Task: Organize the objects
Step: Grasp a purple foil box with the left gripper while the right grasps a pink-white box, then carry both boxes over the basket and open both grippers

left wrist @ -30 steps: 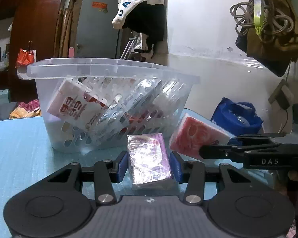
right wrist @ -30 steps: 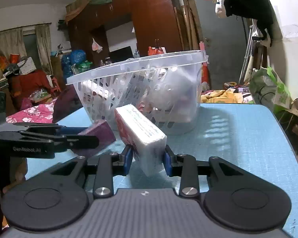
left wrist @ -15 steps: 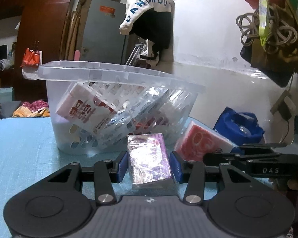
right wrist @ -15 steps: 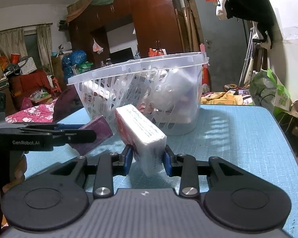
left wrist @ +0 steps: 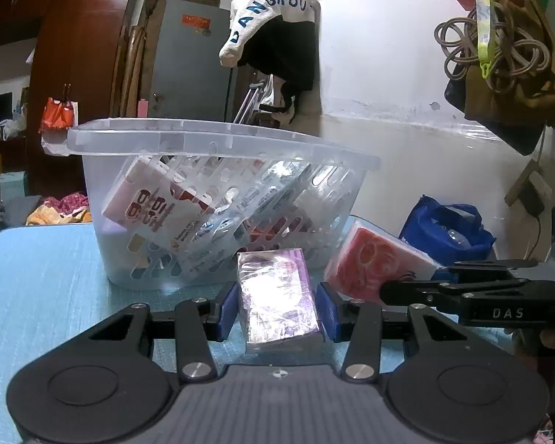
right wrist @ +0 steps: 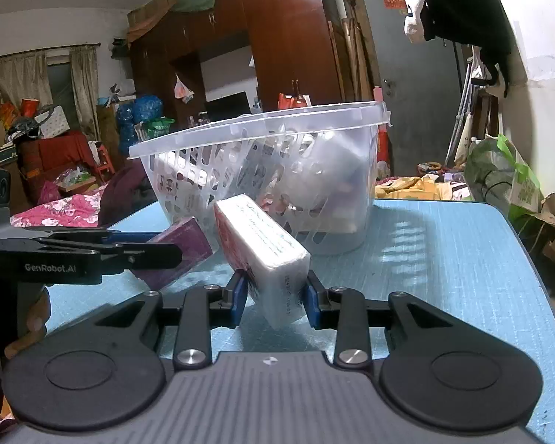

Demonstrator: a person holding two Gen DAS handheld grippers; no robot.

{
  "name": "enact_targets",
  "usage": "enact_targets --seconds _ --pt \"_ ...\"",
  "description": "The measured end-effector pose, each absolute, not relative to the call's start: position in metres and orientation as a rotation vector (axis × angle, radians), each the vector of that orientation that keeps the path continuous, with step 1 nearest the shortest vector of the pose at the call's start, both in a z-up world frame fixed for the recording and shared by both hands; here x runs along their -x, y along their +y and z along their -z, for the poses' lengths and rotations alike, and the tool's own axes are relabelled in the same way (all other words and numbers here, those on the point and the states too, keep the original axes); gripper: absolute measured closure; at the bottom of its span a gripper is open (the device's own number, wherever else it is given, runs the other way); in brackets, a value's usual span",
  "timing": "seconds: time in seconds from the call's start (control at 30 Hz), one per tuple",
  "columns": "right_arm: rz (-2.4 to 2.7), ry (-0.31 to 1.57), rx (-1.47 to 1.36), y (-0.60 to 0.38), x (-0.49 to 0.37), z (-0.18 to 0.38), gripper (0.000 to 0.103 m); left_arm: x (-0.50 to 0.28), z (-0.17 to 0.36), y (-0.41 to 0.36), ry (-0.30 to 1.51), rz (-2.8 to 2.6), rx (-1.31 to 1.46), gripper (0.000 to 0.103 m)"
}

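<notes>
Claws, two of them, are held side by side in front of one clear plastic basket [left wrist: 218, 148] on the blue surface [right wrist: 444, 259], both tilted a little downward toward it. The left claw [left wrist: 277, 309] pinches one purple shiny packet [left wrist: 277, 296] between its blue pads, the packet lying lengthwise along the fingers, with its far end near the basket wall. The right claw [right wrist: 275, 294] is pressed on one white packet with a red face [right wrist: 262, 248], gripped by its narrow sides and tilted, so that the far end rises toward the basket. In the left view this red and white packet [left wrist: 373, 262] is seen just beside the purple one, to its right, and the two claws are close together but apart. A hand [right wrist: 29, 318] of the person shows under the left claw's handle in the right view.

Inside the basket several more packets lean against the slotted wall; one white packet with red letters [left wrist: 155, 203] is clear, the others I cannot count through the plastic. So two packets are held outside the basket, one in each claw.
</notes>
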State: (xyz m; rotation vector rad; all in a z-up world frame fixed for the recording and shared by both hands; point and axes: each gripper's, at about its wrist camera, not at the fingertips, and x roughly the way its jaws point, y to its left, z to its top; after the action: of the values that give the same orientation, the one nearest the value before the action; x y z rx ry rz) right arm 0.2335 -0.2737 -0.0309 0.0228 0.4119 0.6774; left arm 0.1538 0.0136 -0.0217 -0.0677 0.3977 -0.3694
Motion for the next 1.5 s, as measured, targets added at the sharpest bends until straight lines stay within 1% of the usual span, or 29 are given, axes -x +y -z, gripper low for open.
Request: enact_targets --seconds 0.2,0.4,0.47,0.57,0.63,0.73,0.8,0.9,0.93,1.0,1.03,1.07,1.1,1.17,1.23,1.3,1.4,1.5 --pt "-0.639 0.373 -0.03 -0.275 -0.228 0.03 0.067 -0.147 0.02 0.019 0.356 0.375 0.1 0.053" --pt "-0.593 0.312 -0.055 -0.281 -0.218 0.012 0.068 -0.128 0.008 0.027 0.25 0.431 0.178 0.053" --pt "-0.636 0.285 -0.09 -0.286 -0.215 -0.005 0.068 -0.121 -0.013 0.028 0.188 0.422 0.181 0.053" --pt "-0.637 0.238 -0.064 -0.276 -0.222 -0.043 0.068 -0.129 -0.056 0.03 0.135 0.385 0.157 0.053" --pt "-0.648 0.233 -0.046 -0.261 -0.238 -0.069 0.068 -0.151 -0.085 0.029 0.142 0.32 0.122 0.053" --pt "-0.601 0.25 0.019 -0.233 -0.271 -0.098 0.068 -0.187 -0.111 0.031 0.181 0.233 0.104 0.053" --pt "-0.562 0.273 0.052 -0.221 -0.29 -0.106 0.068 -0.213 -0.117 0.032 0.255 0.186 0.095 0.053" --pt "-0.501 0.312 0.106 -0.208 -0.317 -0.107 0.067 -0.24 -0.112 0.031 0.311 0.126 0.071 0.052" --pt "-0.493 0.322 0.124 -0.205 -0.322 -0.104 0.064 -0.247 -0.109 0.031 0.323 0.119 0.067 0.049" --pt "-0.47 0.358 0.166 -0.199 -0.333 -0.095 0.053 -0.258 -0.101 0.033 0.343 0.105 0.089 0.013" --pt "-0.463 0.356 0.182 -0.197 -0.335 -0.091 0.041 -0.26 -0.098 0.034 0.345 0.103 0.105 0.011" --pt "-0.443 0.348 0.203 -0.194 -0.337 -0.088 0.035 -0.26 -0.096 0.034 0.344 0.105 0.12 0.011" --pt "-0.435 0.341 0.212 -0.194 -0.331 -0.087 0.031 -0.255 -0.096 0.036 0.335 0.112 0.126 0.011" --pt "-0.455 0.322 0.199 -0.198 -0.32 -0.09 0.01 -0.244 -0.099 0.038 0.312 0.117 0.12 0.01" --pt "-0.469 0.265 0.185 -0.206 -0.299 -0.096 0.0 -0.225 -0.099 0.041 0.266 0.11 0.117 0.009" --pt "-0.475 0.212 0.184 -0.214 -0.282 -0.101 0.0 -0.21 -0.099 0.041 0.224 0.099 0.091 0.001" --pt "-0.483 0.203 0.165 -0.224 -0.271 -0.104 0.0 -0.204 -0.095 0.038 0.259 0.13 0.055 0.0" --pt "-0.483 0.249 0.112 -0.235 -0.277 -0.102 0.0 -0.202 -0.087 0.039 0.283 0.149 0.065 0.0"
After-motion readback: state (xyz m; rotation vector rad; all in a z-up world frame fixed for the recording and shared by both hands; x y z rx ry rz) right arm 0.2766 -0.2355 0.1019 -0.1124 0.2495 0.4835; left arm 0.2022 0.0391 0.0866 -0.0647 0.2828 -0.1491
